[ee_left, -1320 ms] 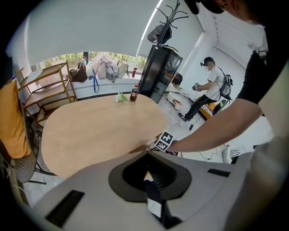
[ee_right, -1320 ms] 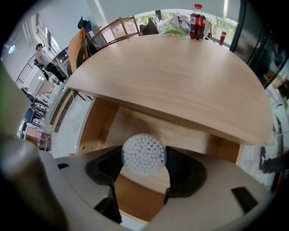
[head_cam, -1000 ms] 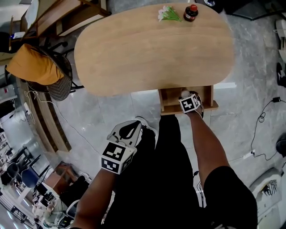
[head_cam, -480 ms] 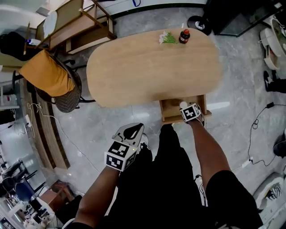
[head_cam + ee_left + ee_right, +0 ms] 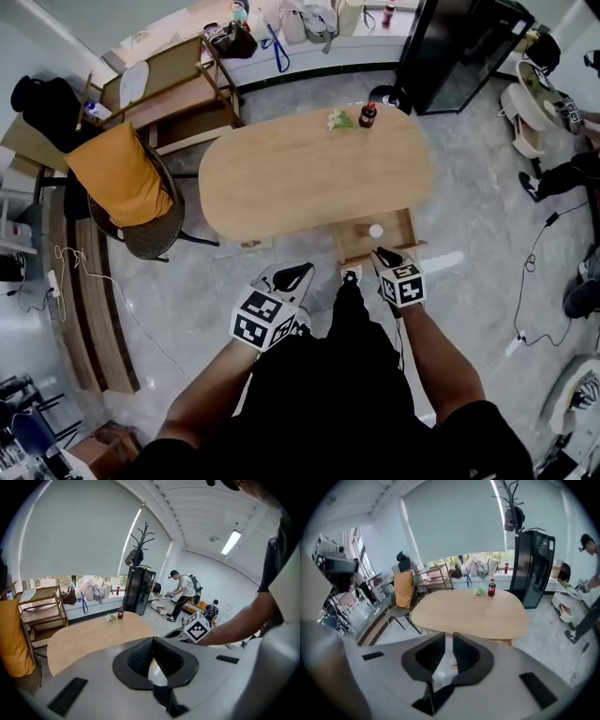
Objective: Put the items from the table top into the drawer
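An oval wooden table (image 5: 314,183) carries a dark bottle with a red cap (image 5: 367,115) and a small bunch of green and white flowers (image 5: 339,119) at its far edge. Under the near edge a wooden drawer (image 5: 398,230) stands pulled out, with a white ball (image 5: 375,231) lying in it. My right gripper (image 5: 380,253) hovers just short of the drawer; its jaws have just been closing, stand a narrow gap apart and hold nothing. My left gripper (image 5: 298,272) hangs beside it to the left, shut and empty. The bottle (image 5: 491,588) also shows in the right gripper view.
A chair draped in orange cloth (image 5: 117,173) stands left of the table, with a wooden shelf unit (image 5: 173,80) behind it. A black cabinet (image 5: 459,47) rises at the far right. Cables (image 5: 539,267) run over the grey floor. People (image 5: 180,592) stand across the room.
My right gripper has pulled up and back out of the drawer, leaving the white ball lying there. The left gripper has risen too. The head view now takes in more of the room.
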